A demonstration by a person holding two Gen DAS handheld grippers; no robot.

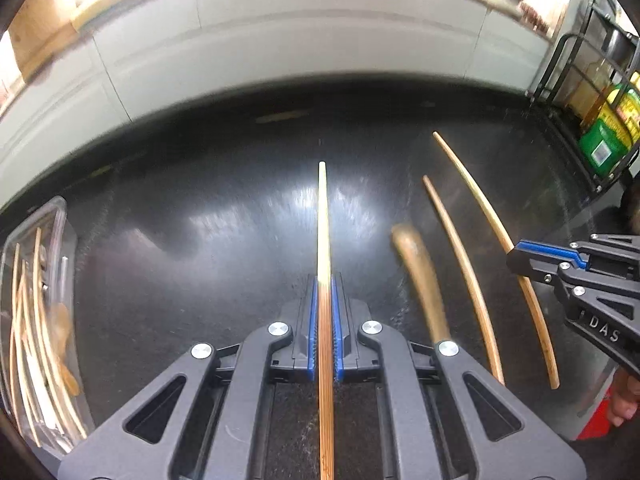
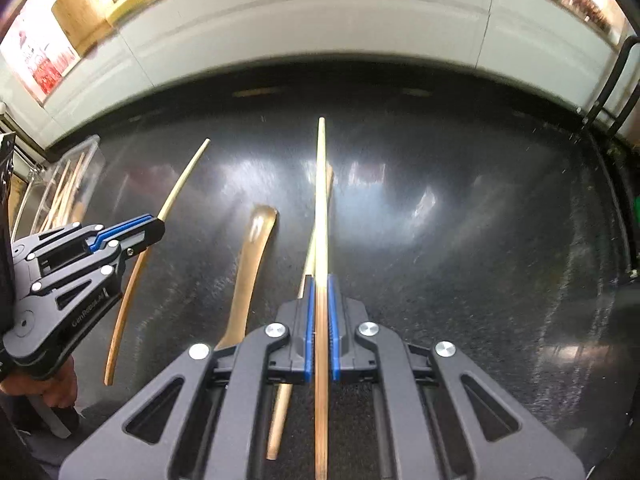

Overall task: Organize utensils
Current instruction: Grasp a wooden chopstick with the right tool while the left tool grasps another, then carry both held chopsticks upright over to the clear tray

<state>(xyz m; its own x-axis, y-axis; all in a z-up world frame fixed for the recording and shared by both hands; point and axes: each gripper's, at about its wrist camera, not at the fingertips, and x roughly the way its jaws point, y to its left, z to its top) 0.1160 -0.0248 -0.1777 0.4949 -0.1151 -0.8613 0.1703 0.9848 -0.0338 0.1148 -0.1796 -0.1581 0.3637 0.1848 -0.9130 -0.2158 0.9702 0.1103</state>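
My left gripper (image 1: 324, 280) is shut on a bamboo chopstick (image 1: 322, 208), which runs straight ahead between the blue pads, lifted off the black counter (image 1: 192, 184). In the right wrist view the right gripper (image 2: 320, 280) is likewise shut on a second chopstick (image 2: 320, 184). That stick (image 1: 476, 196) and the right gripper (image 1: 514, 258) appear at the right of the left wrist view. Between the two held sticks, a wooden spoon (image 1: 420, 276) (image 2: 250, 276) and a third chopstick (image 1: 452, 240) (image 2: 280, 420) lie on the counter. The left gripper (image 2: 158, 228) shows at the left of the right wrist view.
A clear plastic container (image 1: 60, 216) (image 2: 86, 148) at the left counter edge holds several chopsticks and a wooden utensil. A black wire rack (image 1: 560, 80) with bottles and a green box (image 1: 604, 148) stands at the back right. A pale tiled wall runs behind the counter.
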